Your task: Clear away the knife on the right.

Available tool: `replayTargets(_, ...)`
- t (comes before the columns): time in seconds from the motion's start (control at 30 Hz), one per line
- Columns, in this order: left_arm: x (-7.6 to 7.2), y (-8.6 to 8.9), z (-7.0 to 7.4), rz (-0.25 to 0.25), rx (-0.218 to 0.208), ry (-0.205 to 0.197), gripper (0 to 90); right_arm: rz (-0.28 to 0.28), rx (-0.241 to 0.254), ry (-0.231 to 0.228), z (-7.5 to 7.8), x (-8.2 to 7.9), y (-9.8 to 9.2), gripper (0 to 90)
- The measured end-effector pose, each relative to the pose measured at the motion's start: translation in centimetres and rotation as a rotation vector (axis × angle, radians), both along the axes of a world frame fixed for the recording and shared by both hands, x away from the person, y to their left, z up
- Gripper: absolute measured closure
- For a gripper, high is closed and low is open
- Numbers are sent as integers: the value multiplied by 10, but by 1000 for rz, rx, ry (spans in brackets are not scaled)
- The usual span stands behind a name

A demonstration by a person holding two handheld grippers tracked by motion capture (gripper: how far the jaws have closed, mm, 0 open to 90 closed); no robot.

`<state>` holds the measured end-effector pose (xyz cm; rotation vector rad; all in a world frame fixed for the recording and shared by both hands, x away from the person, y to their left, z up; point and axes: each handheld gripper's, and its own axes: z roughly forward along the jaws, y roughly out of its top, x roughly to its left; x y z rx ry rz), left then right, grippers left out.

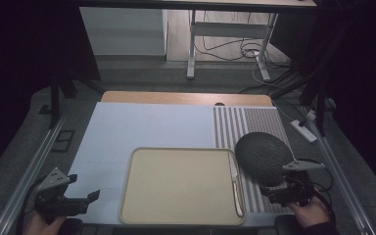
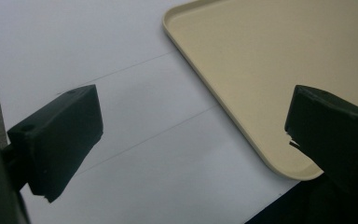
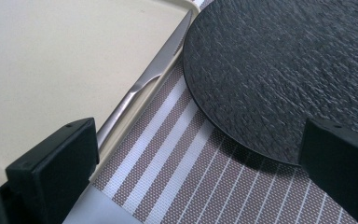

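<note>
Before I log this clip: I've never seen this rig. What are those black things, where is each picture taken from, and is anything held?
A person holds two hand-held tools with black jaws. The high view looks down on the table: the left gripper is near the bottom left, the right gripper beside the black plate. The other two pictures come from cameras riding on each gripper. On the table lie a beige tray, a knife along its rim, and a striped placemat under the plate. Both grippers are open and hold nothing.

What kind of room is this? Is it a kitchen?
Probably not a kitchen: it looks like a lab or office work table set up like a dining place. A beige tray, a knife and a black plate lie here, while desk legs and cables stand behind.
</note>
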<state>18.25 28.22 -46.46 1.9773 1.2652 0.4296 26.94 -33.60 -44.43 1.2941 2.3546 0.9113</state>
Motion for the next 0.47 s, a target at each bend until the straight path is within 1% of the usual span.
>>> replayTargets(0.27, 0, 1, 0, 0, -1, -1, 38, -15, -10, -4, 1, -5, -4, 0)
replayTargets(0.47, 0, 0, 0, 0, -2, -1, 38, -10, -21, 0, 0, -5, -4, 0)
